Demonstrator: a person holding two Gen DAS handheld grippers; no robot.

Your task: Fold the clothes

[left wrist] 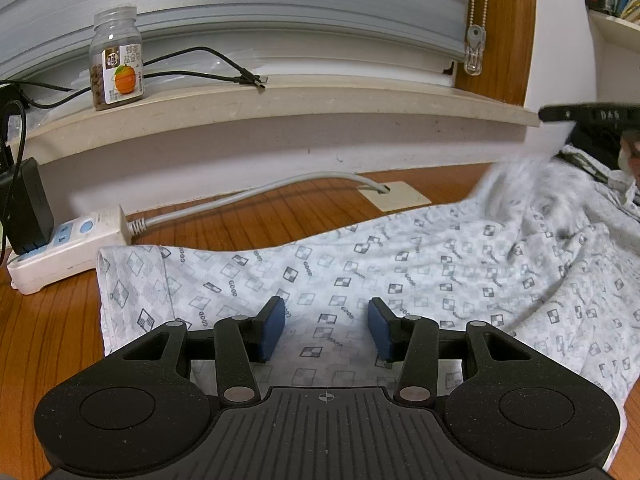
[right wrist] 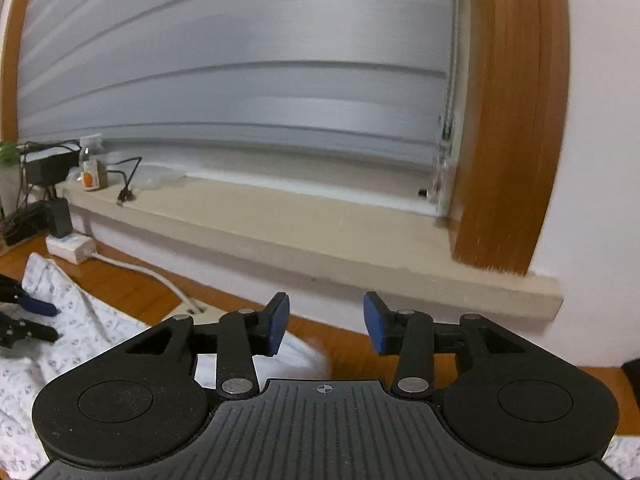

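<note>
Fold status: early to mid, by my reading. The garment (left wrist: 400, 276), a thin white woven cloth w/ printed small grey checker squares and lettering, lies spread on the wooden tabletop (left wrist: 48, 328), directly under and ahead of the left claw (left wrist: 326, 330). One edge, ahead-left of that claw, is turned over into a narrow flat band; the far-right portion is bunched and blurred, not laid flat. No compact fold visible, so most folding appears outstanding. Left claw: jaws about half open, blue pads apart over the cloth, nothing pinched between them; whether the fingertips touch the fabric cannot be told. Right claw (right wrist: 326, 324): jaws likewise roughly half open, empty, aimed at the wall and window sill (right wrist: 320, 232) w/ cloth below and to its left. Surroundings: tabletop is orange-brown wood grain, smooth. Ahead-left of left claw, a white plastic power strip (left wrist: 68, 252) w/ black adapter plugged in and grey cable. On the beige stone-like sill beyond, a clear jar (left wrist: 116, 60) w/ orange-fruit label, plus black cables. Grey slatted blinds (left wrist: 280, 12) behind.
</note>
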